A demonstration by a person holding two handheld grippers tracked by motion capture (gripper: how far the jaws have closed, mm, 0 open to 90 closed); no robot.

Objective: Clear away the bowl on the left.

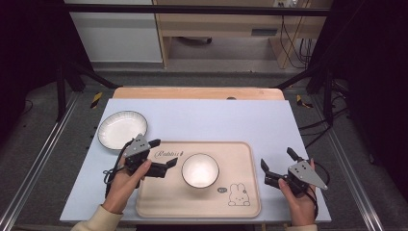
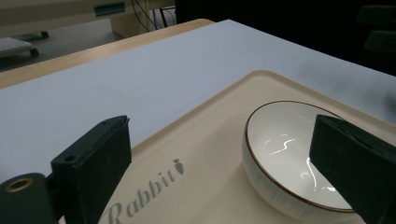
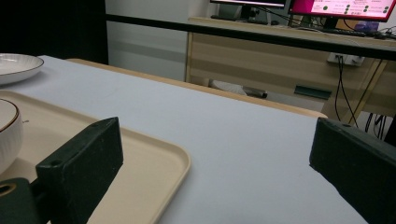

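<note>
Nearest, both hands at the table's front edge. Left gripper (image 1: 163, 156) over the tray's (image 1: 243, 204) left rim, jaws spread wide and empty, aimed at the bowl (image 1: 200, 170) just beside. Right gripper (image 1: 278, 167) off the tray's right edge, over bare table (image 1: 269, 120), jaws likewise wide and empty. Bowl upright near the tray's middle, untouched. Farther off, toward the back left corner, plate (image 1: 122, 129) lying alone. Judged barely begun: bowl not yet gripped; grasp, lift and placing all left.

Even overhead light on surface (image 1: 202, 115), surroundings dark. Soft shadows only. Specular glare streaks inside bowl (image 2: 289, 149). Near tool jaws slightly soft in both gripper views; bkgd fairly sharp.
</note>
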